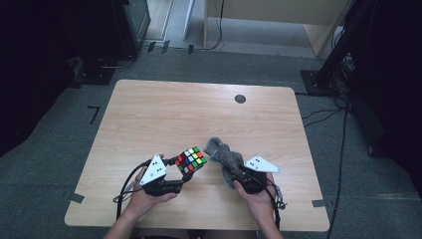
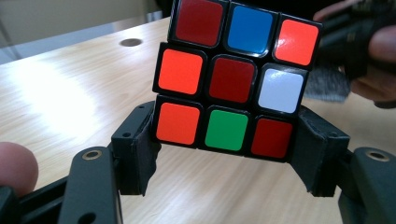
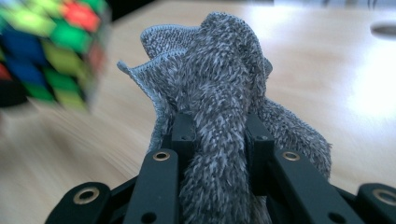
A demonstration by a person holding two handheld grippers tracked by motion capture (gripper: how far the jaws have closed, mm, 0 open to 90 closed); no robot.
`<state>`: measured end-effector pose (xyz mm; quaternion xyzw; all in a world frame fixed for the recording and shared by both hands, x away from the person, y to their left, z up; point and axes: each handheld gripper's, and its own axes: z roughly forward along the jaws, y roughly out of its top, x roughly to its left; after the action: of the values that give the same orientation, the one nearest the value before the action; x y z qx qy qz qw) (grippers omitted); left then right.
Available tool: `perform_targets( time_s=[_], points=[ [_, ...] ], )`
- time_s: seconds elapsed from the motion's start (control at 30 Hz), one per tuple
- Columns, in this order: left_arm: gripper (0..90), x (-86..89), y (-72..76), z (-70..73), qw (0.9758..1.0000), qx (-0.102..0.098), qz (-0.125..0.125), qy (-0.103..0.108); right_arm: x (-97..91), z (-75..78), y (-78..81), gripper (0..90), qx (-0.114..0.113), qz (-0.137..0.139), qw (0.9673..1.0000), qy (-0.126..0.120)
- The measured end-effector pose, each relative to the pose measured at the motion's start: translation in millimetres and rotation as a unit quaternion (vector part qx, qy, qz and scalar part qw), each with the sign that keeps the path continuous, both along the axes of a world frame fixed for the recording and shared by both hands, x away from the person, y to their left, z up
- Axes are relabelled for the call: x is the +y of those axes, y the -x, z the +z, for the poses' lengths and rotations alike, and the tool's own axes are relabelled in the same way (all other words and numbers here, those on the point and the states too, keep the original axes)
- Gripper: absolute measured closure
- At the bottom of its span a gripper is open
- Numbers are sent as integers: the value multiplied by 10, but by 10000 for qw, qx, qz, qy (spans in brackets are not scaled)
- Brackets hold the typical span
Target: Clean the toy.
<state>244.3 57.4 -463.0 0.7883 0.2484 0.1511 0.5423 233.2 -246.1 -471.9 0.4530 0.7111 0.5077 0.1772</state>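
Now the left gripper (image 2: 227,154) clamps the lower row of the puzzle cube (image 1: 191,159), holding it just above the table (image 1: 149,114). Right of the cube, the right gripper (image 3: 219,135) is clenched on a bunched grey cloth (image 1: 225,155). Judging by this, wiping comes next: keep the cube steady and bring the cloth's free fold against one face. The left gripper view shows the cube's red, orange, blue, white and green squares; the right gripper view shows the pinched fold.
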Motion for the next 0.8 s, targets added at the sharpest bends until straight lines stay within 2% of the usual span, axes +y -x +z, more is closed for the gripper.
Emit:
perform_targets(
  time_s=[0.1, 0.2, 0.27, 0.33, 0.37, 0.4, 0.43, 0.47, 0.5, 0.53, 0.6, 0.63, 0.67, 0.7, 0.73, 0.77, 0.8],
  points=[
    [328, -16, 9, 8, 10000, 11, -20, -5, 46, 108, 70, 723, -167, 139, 9992, -346],
    [328, -56, 21, -11, 9996, -51, -3, -295, 83, 232, 159, 723, -524, 385, 9951, -739],
    [329, -111, 38, -32, 9987, -91, -19, -501, 136, 349, 219, 719, -709, 680, 9913, -881],
    [328, -175, 57, -37, 9976, -126, -33, -686, 244, 446, 280, 716, -817, 990, 9883, -826],
    [329, -214, 75, -34, 9969, -142, -37, -775, 323, 476, 314, 713, -856, 1115, 9881, -626],
    [329, -252, 95, -26, 9957, -183, -47, -911, 411, 491, 354, 710, -948, 1184, 9879, -318],
    [329, -291, 120, -18, 9945, -201, -34, -1026, 502, 489, 392, 706, -1047, 1248, 9866, 46],
    [329, -329, 132, -12, 9923, -223, 56, -1218, 593, 471, 419, 695, -1153, 1263, 9842, 465],
    [329, -352, 139, -12, 9900, -252, 144, -1381, 664, 445, 451, 691, -1279, 1148, 9813, 867],
    [329, -354, 141, -5, 9891, -252, 141, -1445, 710, 421, 462, 687, -1383, 1052, 9773, 1216],
    [333, -358, 147, 38, 9910, -142, 75, -1326, 734, 378, 444, 683, -1503, 827, 9682, 1822],
    [334, -378, 155, 64, 9896, -151, 82, -1426, 728, 358, 426, 683, -1507, 706, 9643, 2058],
    [334, -406, 166, 78, 9879, -203, 115, -1530, 721, 344, 420, 684, -1521, 636, 9620, 2177],
    [334, -424, 173, 84, 9875, -203, 110, -1561, 715, 346, 429, 685, -1560, 677, 9615, 2158],
    [335, -433, 175, 78, 9879, -158, 61, -1543, 723, 357, 446, 685, -1607, 833, 9614, 2071],
    [335, -434, 173, 62, 9881, -150, 16, -1533, 749, 369, 466, 685, -1642, 996, 9600, 2036],
    [336, -435, 171, 39, 9883, -141, 21, -1519, 787, 375, 482, 684, -1650, 1078, 9575, 2104]
  ],
)
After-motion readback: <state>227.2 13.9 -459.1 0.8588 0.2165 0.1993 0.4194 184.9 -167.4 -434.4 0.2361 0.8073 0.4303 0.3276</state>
